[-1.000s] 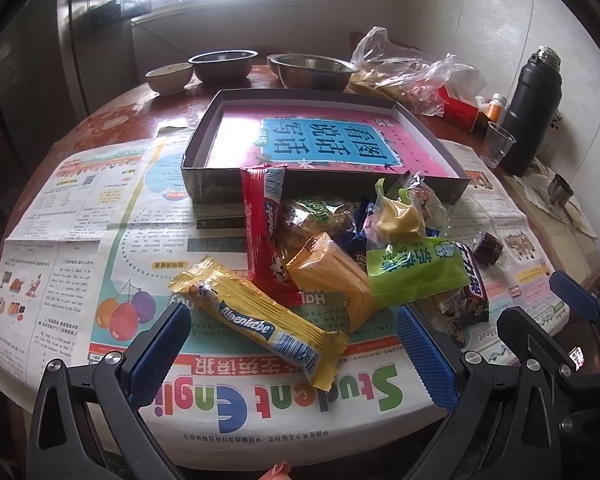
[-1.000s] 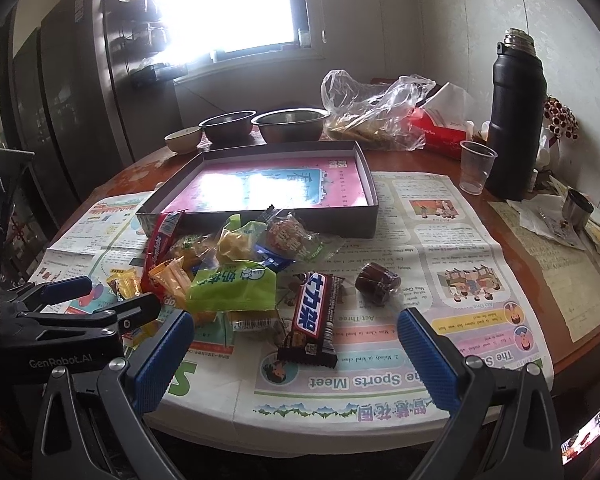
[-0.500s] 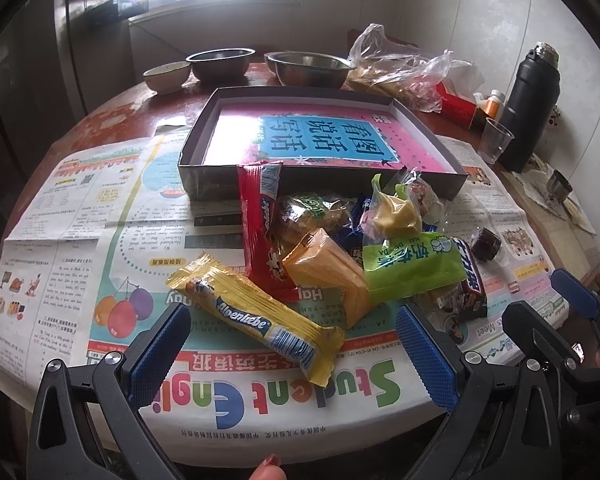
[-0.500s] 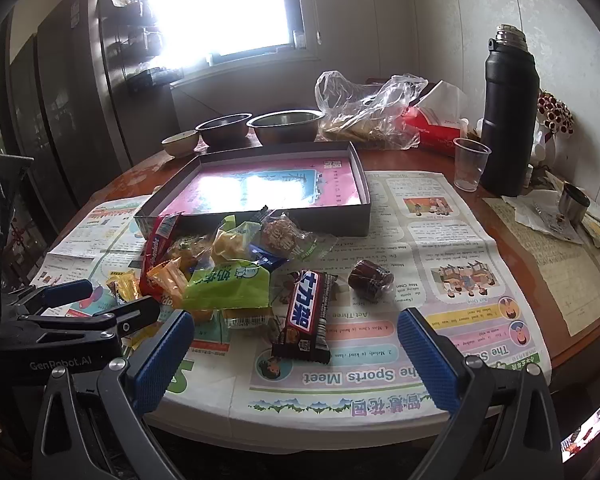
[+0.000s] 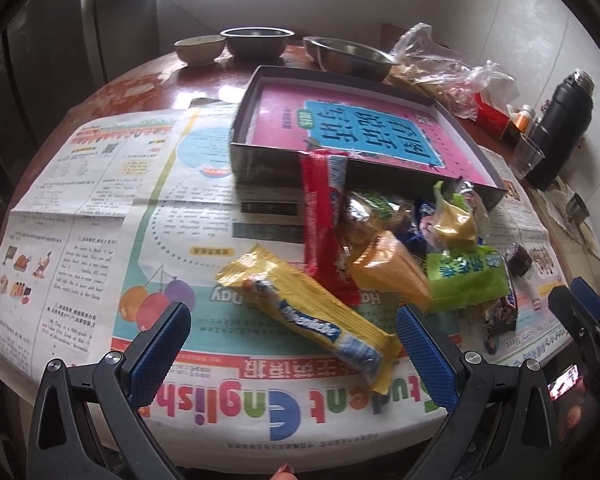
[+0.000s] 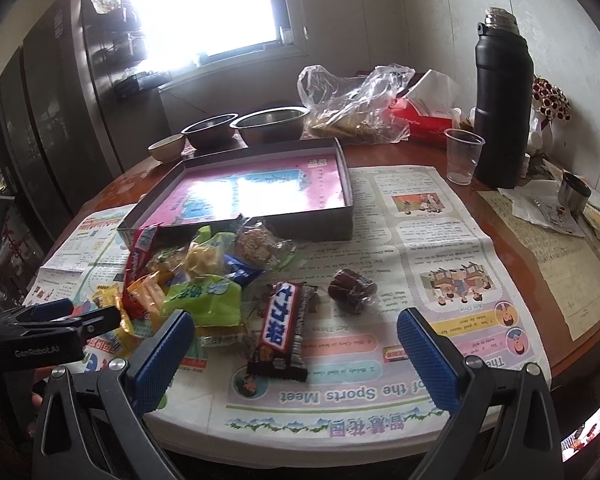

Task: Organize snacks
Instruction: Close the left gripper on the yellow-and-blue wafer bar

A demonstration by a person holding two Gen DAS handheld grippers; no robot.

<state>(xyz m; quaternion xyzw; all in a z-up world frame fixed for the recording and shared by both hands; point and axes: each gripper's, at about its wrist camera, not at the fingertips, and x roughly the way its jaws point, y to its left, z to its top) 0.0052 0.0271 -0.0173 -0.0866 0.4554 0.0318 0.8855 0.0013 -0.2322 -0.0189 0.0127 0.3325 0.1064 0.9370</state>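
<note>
A round wooden worktop [image 6: 548,280] is seen, covered with spread newspaper [image 5: 100,208]. In the left wrist view, the left gripper [image 5: 292,344] is held released at the bottom of the frame, its blue pads wide apart with nothing between them but the near end of a yellow candy packet [image 5: 312,316] lying flat on the paper. Behind it, at centre right, a heap of snacks [image 5: 400,240] is piled, with a red wrapper [image 5: 324,224] leaning against the front wall of a shallow dark box [image 5: 268,160] with a pink and blue printed floor.

In the right wrist view, the right gripper [image 6: 296,352] is likewise held released at the bottom of the frame, nothing grasped. A dark chocolate bar [image 6: 284,332] lies between its pads, and a small dark round sweet [image 6: 352,292] is seen just beyond. A black flask [image 6: 500,100] stands at upper right beside a clear plastic cup [image 6: 462,156].
</note>
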